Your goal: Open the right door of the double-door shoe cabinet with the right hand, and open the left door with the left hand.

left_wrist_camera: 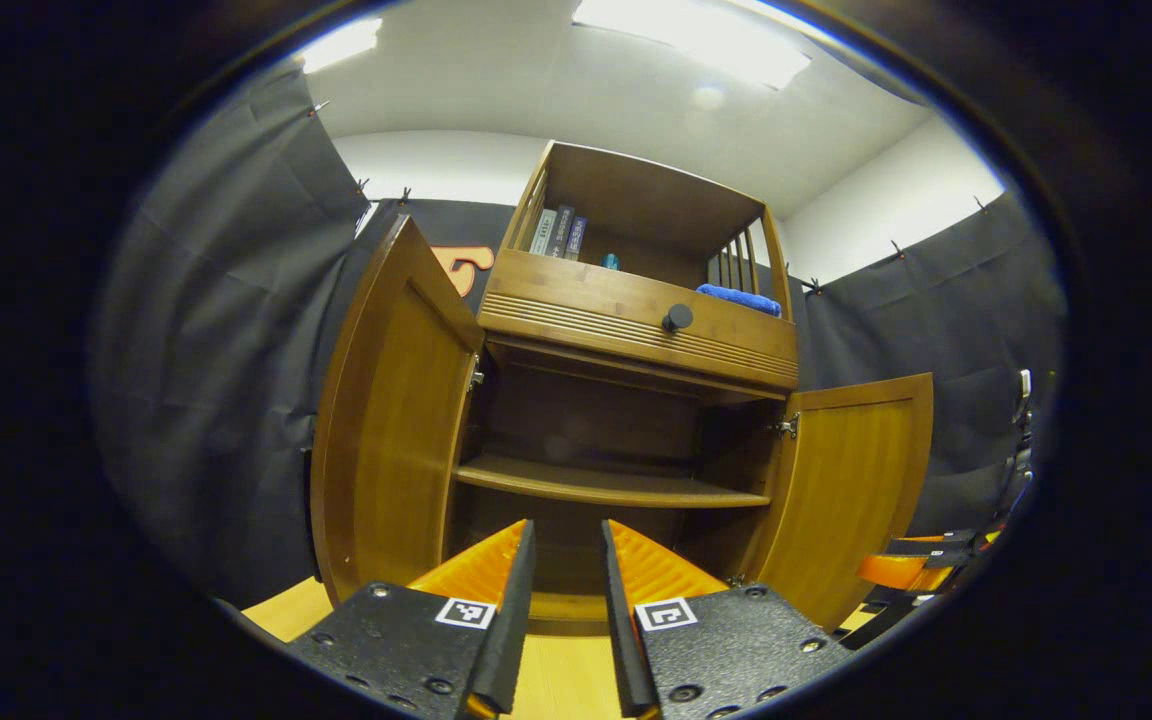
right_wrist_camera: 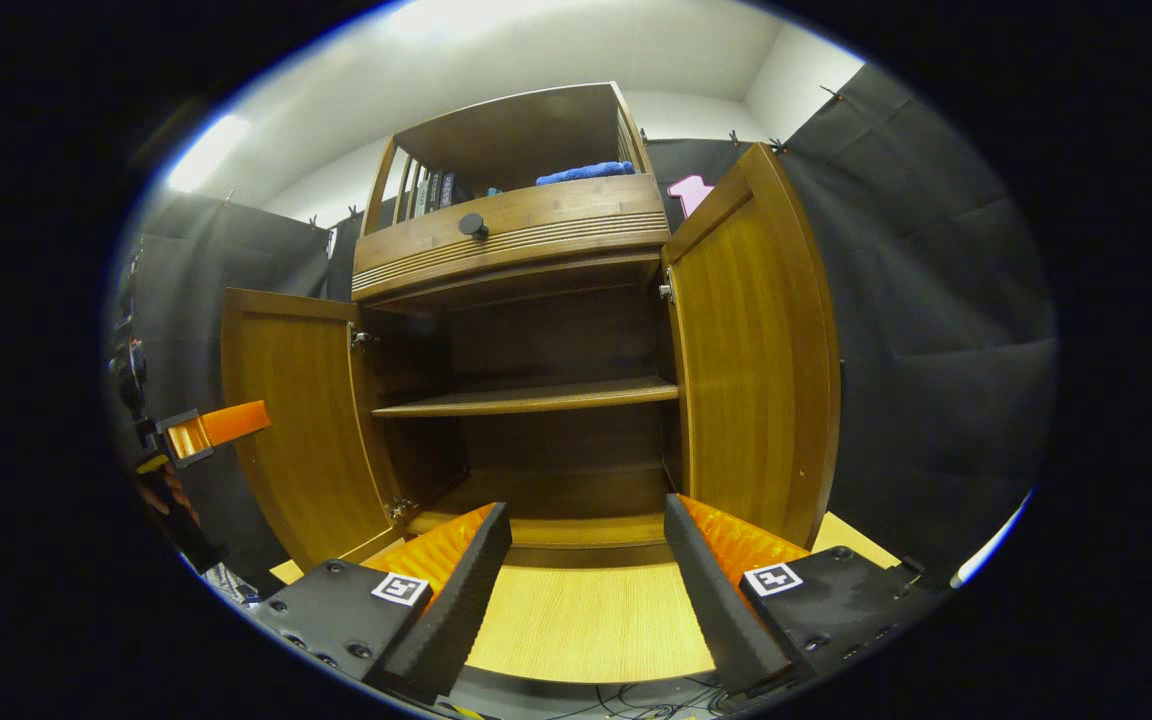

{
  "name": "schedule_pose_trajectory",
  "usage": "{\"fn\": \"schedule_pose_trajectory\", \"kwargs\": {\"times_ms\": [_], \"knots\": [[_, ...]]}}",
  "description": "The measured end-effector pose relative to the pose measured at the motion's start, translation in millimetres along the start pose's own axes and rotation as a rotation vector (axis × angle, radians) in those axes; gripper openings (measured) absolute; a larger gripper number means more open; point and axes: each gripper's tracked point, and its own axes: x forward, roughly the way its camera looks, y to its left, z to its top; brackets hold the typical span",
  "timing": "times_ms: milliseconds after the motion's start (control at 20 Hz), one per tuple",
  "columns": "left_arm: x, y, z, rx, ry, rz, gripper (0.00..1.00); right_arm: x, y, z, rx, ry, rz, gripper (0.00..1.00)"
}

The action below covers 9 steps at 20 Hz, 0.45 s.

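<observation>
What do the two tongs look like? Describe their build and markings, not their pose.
Each of the tongs, left and right, has two wedge-shaped fingers with ribbed faces, set on black bolted blocks. Every block carries a small square black-and-white marker.

No writing is legible: the book spines (left_wrist_camera: pixel 558 232) on the cabinet's top shelf are too small to read, and the square coded markers (left_wrist_camera: pixel 665 613) on the gripper bodies carry only black-and-white patterns, no letters
</observation>
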Motion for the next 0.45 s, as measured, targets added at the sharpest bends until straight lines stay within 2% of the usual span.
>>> {"fn": "schedule_pose_trajectory", "kwargs": {"times_ms": [150,250,300,350,400,450], "knots": [[3,0,-12,-0.035,0.025,0.026,0.75,-3,-3,0,0.001,-0.002,-0.011,0.99],[3,10,-17,-0.027,0.042,0.063,0.91,-4,-3,-1,0.005,0.001,-0.014,0.99],[0,13,-17,-0.015,0.039,0.078,0.91,-3,-4,0,0.005,0.003,-0.015,0.99],[-2,16,-17,-0.003,0.034,0.09,0.98,-3,-4,-1,0.004,0.005,-0.016,0.99],[-5,17,-16,0.004,0.028,0.095,0.91,-3,-4,-1,0.003,0.006,-0.018,0.92],[-7,19,-16,0.009,0.025,0.099,0.91,-2,-3,-1,0.003,0.006,-0.017,0.92]]}}
